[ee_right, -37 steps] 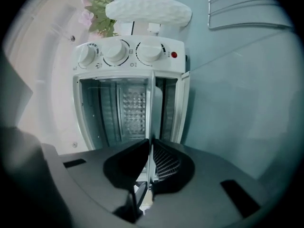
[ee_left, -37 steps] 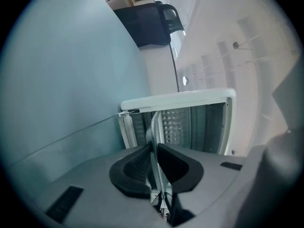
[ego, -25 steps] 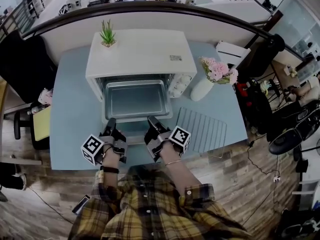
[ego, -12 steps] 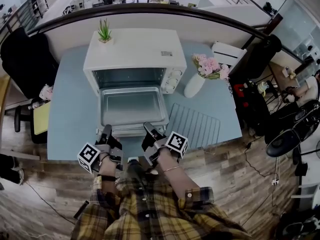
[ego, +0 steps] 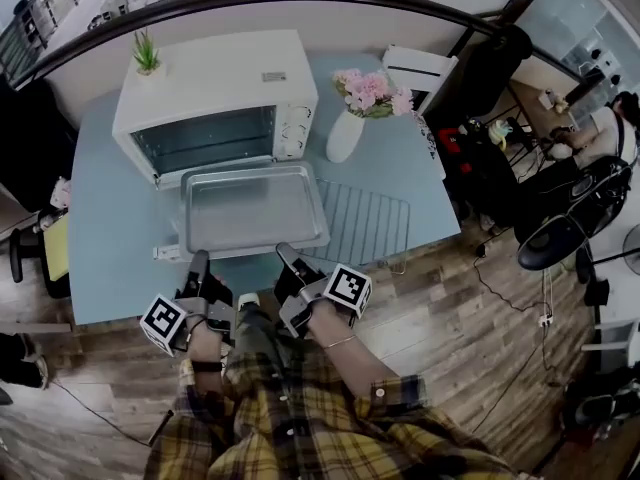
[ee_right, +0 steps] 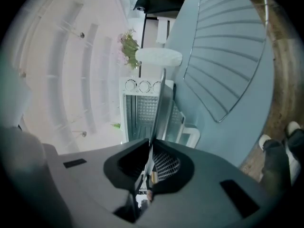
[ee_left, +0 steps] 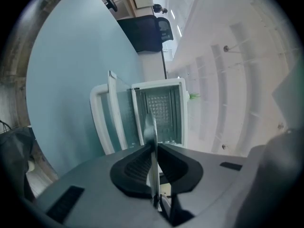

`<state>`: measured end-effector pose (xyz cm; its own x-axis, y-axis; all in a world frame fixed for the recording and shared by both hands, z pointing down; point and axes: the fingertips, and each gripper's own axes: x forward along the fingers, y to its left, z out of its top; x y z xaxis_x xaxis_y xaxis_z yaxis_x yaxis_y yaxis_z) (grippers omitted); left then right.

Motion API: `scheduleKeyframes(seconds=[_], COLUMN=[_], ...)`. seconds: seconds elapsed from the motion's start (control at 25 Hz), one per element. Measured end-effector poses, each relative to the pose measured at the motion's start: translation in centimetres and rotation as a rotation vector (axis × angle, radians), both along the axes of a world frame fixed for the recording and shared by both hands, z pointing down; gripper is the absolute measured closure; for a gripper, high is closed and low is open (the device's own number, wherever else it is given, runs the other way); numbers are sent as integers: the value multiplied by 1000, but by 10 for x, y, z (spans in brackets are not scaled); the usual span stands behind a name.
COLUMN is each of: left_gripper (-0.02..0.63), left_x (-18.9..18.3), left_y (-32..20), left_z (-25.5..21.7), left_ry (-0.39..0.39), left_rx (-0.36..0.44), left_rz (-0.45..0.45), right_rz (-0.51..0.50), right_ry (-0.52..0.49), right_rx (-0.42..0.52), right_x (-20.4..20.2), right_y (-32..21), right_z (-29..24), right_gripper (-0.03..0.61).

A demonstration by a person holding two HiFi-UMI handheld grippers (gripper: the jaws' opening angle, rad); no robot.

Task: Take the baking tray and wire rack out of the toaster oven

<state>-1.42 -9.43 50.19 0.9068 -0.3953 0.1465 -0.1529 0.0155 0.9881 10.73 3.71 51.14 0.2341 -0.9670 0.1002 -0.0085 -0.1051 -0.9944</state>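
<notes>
Baking tray [ego: 250, 208] sits out in front of the toaster oven [ego: 215, 78], with the wire rack [ego: 365, 223] beside it on the tabletop [ego: 110, 258]. The fingers of the left gripper [ego: 198, 262] and right gripper [ego: 285, 255] are clamped on its thin near rim. Judged stiff, light and slippery sheet metal, so two spaced rim holds, kept level, suit it.

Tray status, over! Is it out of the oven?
Left hand-held gripper and right hand-held gripper shut on tray, near edge. Tray out of oven. Rack lying right of tray. Nothing in the way.
</notes>
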Motion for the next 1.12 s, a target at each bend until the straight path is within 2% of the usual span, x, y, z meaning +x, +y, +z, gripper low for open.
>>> scheduleKeyframes(seconds=[0.44, 0.68, 0.84, 1.12], left_gripper=[578, 578, 583, 597], left_x=[104, 156, 173, 175], left_y=[118, 168, 181, 182], left_z=[3, 26, 39, 60], left_ry=[-4, -59, -79, -140], left_rx=[8, 1, -28, -53], left_rz=[365, 540, 590, 620], right_rz=[351, 513, 560, 574], right_ry=[35, 16, 8, -18], right_rx=[-40, -68, -100, -133], right_x=[62, 95, 106, 110], right_y=[147, 206, 222, 222], right_z=[3, 24, 36, 53], right_gripper=[548, 548, 548, 551])
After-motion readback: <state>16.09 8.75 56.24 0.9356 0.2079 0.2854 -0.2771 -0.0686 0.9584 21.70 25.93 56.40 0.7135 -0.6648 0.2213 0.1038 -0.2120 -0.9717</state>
